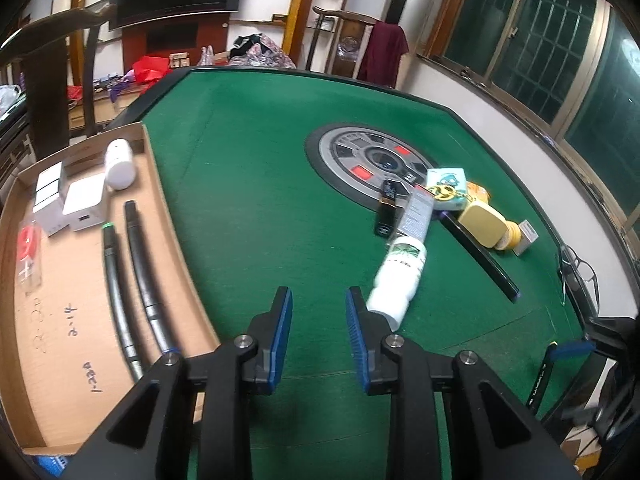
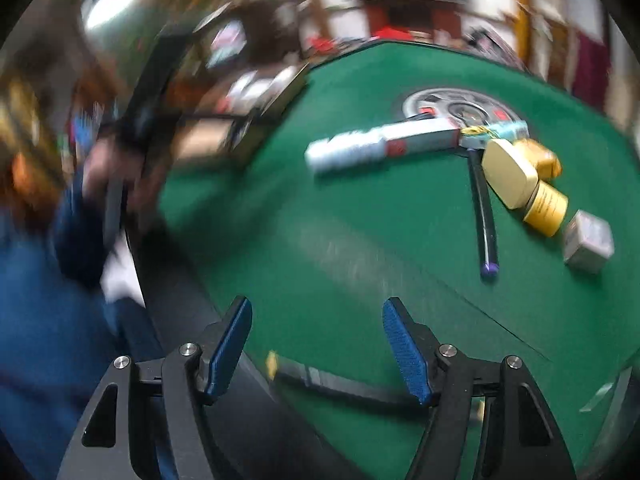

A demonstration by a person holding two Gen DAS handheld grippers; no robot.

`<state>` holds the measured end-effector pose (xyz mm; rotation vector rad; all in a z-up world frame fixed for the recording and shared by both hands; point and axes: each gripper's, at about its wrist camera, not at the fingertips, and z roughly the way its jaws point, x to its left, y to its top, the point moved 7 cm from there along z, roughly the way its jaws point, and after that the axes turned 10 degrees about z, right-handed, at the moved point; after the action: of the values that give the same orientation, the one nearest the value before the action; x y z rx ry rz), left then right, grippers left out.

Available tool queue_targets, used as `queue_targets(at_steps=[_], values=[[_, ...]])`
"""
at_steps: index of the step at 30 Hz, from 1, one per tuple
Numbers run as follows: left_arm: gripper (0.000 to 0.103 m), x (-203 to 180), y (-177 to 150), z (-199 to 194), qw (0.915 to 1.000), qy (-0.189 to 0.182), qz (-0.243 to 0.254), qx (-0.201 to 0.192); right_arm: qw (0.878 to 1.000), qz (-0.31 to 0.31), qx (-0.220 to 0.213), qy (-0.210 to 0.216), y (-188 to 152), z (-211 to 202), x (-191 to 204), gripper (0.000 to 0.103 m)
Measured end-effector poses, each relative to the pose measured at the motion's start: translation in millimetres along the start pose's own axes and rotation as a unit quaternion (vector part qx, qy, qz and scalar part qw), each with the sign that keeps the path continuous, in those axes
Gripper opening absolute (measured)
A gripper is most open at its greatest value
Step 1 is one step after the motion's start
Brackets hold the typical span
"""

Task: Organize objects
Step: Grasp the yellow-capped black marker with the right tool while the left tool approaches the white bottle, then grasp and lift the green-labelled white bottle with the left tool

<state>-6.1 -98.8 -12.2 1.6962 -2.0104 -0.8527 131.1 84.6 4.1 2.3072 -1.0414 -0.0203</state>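
My left gripper [image 1: 318, 294] hovers low over the green felt table [image 1: 248, 184], open by a narrow gap with nothing between the pads. A white bottle with a green label [image 1: 398, 276] lies just right of its right finger, cap end toward it. My right gripper [image 2: 317, 303] stands wide open over the table's near edge. A black pen with a yellow end [image 2: 344, 384] lies on the felt beneath it, untouched. Farther off lie the same white bottle [image 2: 346, 152], a long box [image 2: 420, 140], a yellow case [image 2: 508, 176], a yellow jar [image 2: 546, 210] and a black stick [image 2: 486, 216].
A cardboard tray [image 1: 60, 340] on the left holds a white bottle [image 1: 119, 164], white boxes [image 1: 82, 208] and two black tubes [image 1: 140, 260]. A round grey hub [image 1: 368, 160] sits mid-table. A small grey box [image 2: 588, 246] lies right. A person's blue sleeve [image 2: 60, 240] is blurred.
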Motion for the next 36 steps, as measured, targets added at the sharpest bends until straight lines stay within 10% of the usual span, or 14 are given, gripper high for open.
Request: queue_targets(at_steps=[12, 14, 18, 27, 36], values=[[0.027, -22, 0, -2, 0.9993, -0.014, 0.036, 0.005, 0.992, -0.085, 0.073, -0.05, -31, 19, -28, 0.071], [0.027, -26, 0, -1, 0.999, -0.015, 0.042, 0.007, 0.991, -0.081, 0.083, -0.065, -33, 27, -34, 0.057], [0.043, -34, 2, 2, 0.9981, -0.023, 0.056, 0.009, 0.996, -0.031, 0.049, -0.073, -13, 31, -51, 0.017], [0.053, -58, 16, 22, 0.9937, -0.025, 0.107, 0.024, 0.982, 0.185, -0.046, 0.001, 38, 46, -96, 0.016], [0.053, -71, 21, 69, 0.9881, -0.007, 0.139, 0.065, 0.962, 0.253, -0.07, 0.072, 47, 58, -104, 0.017]])
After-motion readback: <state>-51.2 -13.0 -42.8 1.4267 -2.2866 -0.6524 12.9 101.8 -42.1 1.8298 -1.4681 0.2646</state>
